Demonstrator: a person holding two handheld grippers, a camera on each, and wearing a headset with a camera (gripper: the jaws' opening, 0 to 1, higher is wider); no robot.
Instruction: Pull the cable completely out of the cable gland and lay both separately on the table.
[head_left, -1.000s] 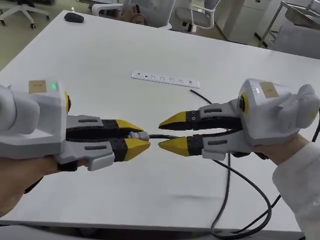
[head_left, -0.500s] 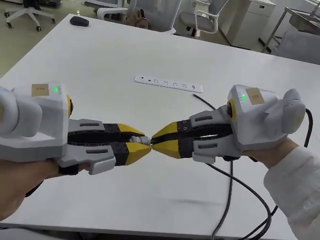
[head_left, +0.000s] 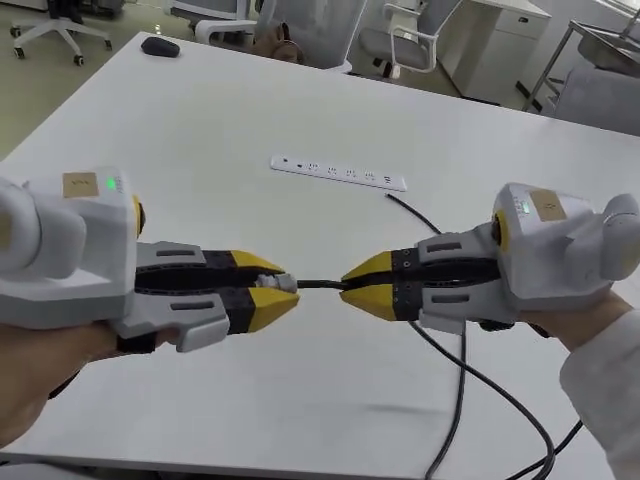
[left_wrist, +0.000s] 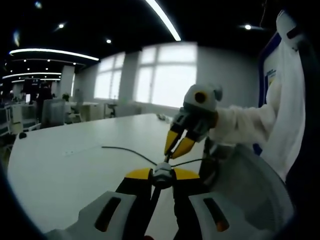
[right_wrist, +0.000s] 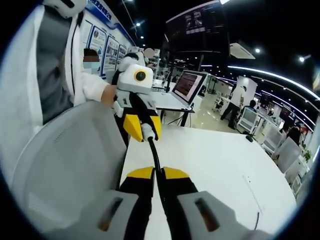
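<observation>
- Across most of the head view: white table (head_left: 200, 120), on which the items below lie or above which they are held.
- Lower left of the head view: left gripper (head_left: 285, 290), held level and pointing toward frame centre. Its yellow-tipped jaws are closed down on the cable gland. It also appears at upper centre of the right gripper view (right_wrist: 143, 131).
- Lower right of the head view: right gripper (head_left: 350, 288), facing the left one tip to tip. Its jaws are pinched tight on the cable. A second ago they stood open; half a second ago the two sets of tips nearly touched, and now they are apart.
- Centre to bottom right: cable (head_left: 318, 285), black. A short taut stretch is now bare between the two sets of tips, and the rest trails under the right gripper and off the bottom edge. In the right gripper view (right_wrist: 154, 150) it runs straight from the jaws to the gland.
- Upper centre: power strip (head_left: 338, 172), white, flat on the table, well apart from the grippers.
- Upper left corner: mouse (head_left: 160, 46), dark, near the table's far edge.
- Left of centre: cable gland (head_left: 275, 284), pale grey, clamped at the left gripper's tips, with the cable entering its end.
</observation>
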